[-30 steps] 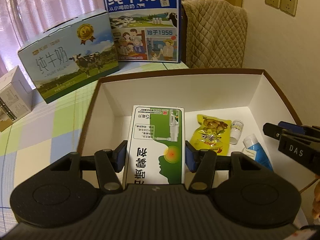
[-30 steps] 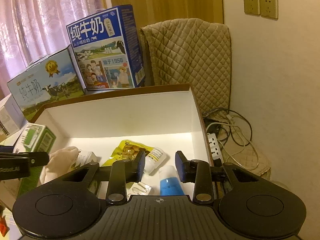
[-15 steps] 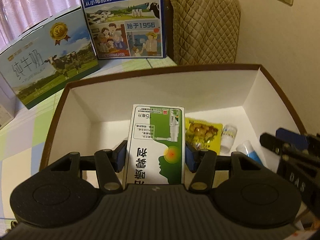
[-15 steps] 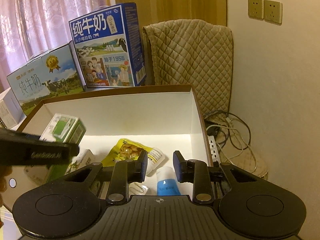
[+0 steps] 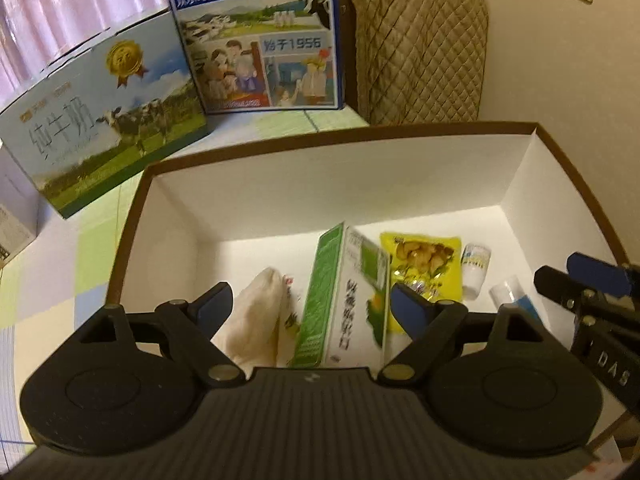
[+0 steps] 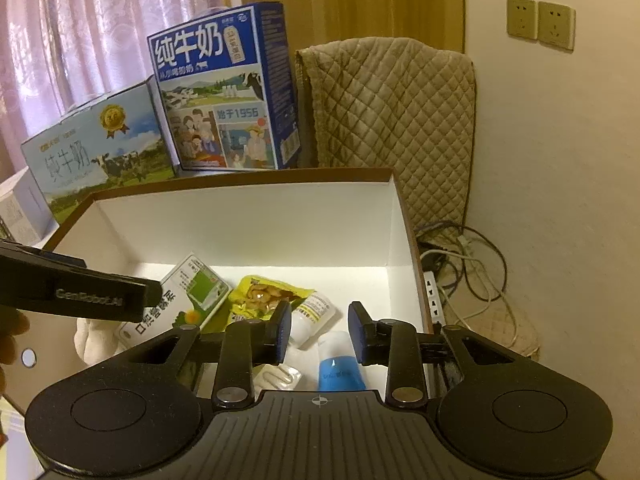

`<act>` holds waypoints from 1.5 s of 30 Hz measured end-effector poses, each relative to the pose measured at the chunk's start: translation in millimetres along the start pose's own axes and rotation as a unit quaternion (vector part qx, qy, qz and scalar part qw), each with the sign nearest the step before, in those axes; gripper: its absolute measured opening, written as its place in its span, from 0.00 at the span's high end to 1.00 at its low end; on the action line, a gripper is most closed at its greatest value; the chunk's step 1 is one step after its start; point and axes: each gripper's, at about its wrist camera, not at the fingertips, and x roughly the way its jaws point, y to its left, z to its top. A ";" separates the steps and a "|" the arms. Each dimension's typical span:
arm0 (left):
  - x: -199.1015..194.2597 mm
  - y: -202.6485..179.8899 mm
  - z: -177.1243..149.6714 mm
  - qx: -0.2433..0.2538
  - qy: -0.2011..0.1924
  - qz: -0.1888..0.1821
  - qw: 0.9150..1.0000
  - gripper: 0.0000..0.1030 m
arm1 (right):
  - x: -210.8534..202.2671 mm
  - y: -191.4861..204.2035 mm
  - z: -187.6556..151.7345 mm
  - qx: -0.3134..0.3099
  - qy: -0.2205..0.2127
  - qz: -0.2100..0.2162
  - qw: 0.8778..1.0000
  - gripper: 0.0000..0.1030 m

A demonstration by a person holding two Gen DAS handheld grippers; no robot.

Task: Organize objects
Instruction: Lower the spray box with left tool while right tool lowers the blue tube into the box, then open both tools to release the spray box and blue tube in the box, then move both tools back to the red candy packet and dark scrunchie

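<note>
Moved: green-and-white carton (image 5: pixel 344 296) dropped free of left claw (image 5: pixel 310 304), now spread empty above it.
Storage box (image 5: pixel 332 148): rigid walls; carton leans inside, between cloth pouch (image 5: pixel 256 316) and snack packet (image 5: pixel 420 256).
Carton handling: light, stiff; pinch its narrow sides.
Right claw (image 6: pixel 318 328): parted, empty, over blue tube (image 6: pixel 340 368).

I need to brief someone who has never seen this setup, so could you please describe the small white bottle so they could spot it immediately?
Look inside the brown-rimmed white box in front of the milk cartons. On its floor, toward the right side, the small white bottle lies on its side between the yellow snack packet and the blue tube. It is the only white, rounded container with a printed label.
</note>
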 end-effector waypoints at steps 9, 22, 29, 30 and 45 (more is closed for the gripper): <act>-11.7 12.7 -7.7 0.001 0.006 0.001 1.000 0.15 | 0.7 7.5 -0.6 -0.022 0.010 -0.001 1.000 0.56; -37.5 20.0 -18.8 -0.012 0.002 -0.011 1.000 0.14 | -11.8 12.9 -0.9 -0.039 0.010 -0.005 0.999 0.44; -58.9 27.6 -27.6 -0.022 -0.008 -0.016 1.000 0.14 | -24.6 16.3 -2.8 -0.044 0.008 -0.009 0.999 0.41; -62.3 28.9 -29.1 -0.025 -0.009 -0.017 1.000 0.13 | -26.8 16.6 -3.2 -0.042 0.008 -0.008 0.999 0.41; -134.2 75.7 -81.5 -0.061 -0.034 -0.032 0.997 0.12 | -85.3 56.4 -3.6 -0.028 -0.018 0.050 0.998 0.40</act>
